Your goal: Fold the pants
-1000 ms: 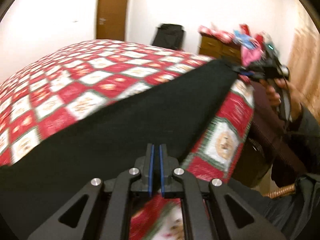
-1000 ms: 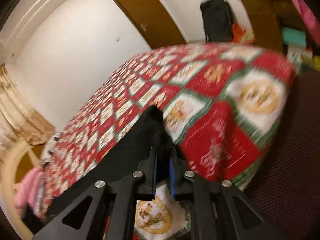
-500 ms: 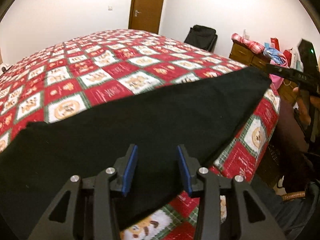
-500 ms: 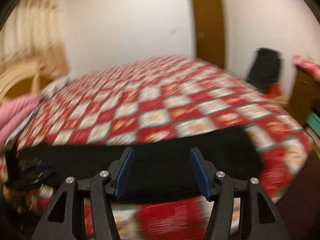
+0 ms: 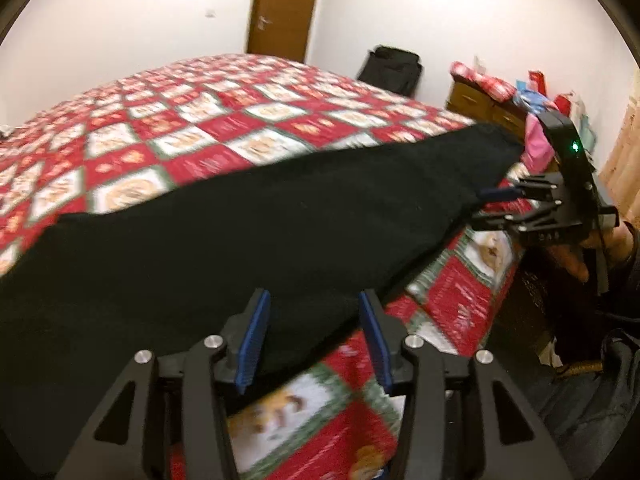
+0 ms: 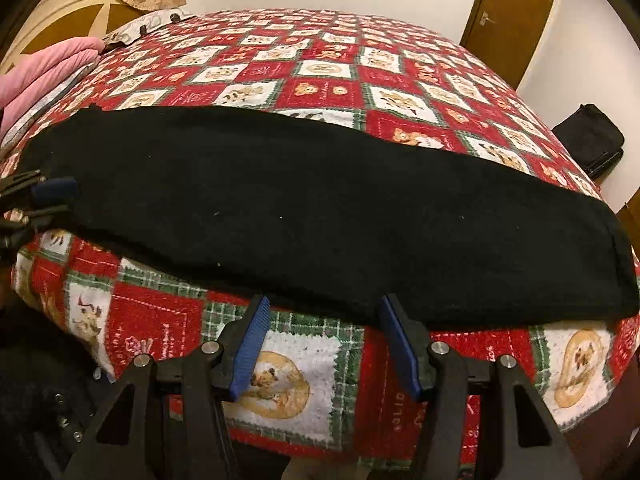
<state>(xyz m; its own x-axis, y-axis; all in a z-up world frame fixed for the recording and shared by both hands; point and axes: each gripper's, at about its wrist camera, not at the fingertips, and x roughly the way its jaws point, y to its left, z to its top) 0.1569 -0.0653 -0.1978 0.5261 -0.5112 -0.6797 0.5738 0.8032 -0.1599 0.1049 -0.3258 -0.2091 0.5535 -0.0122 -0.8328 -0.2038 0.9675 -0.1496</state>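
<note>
The black pants lie flat in a long band along the near edge of the bed, folded lengthwise; they also show in the left wrist view. My left gripper is open and empty, its blue pads over the pants' near edge. It also shows at the left edge of the right wrist view. My right gripper is open and empty, just in front of the pants' near edge. It also shows in the left wrist view, at the pants' far end.
The bed carries a red, green and white patchwork cover. Pink folded cloth lies by the headboard. A black bag, a brown door and a wooden dresser piled with clothes stand beyond the bed.
Both grippers were shut on the pants' ends a second ago. They have opened and let go, the pants now lie flat, and both grippers have drawn back to the near edge.
</note>
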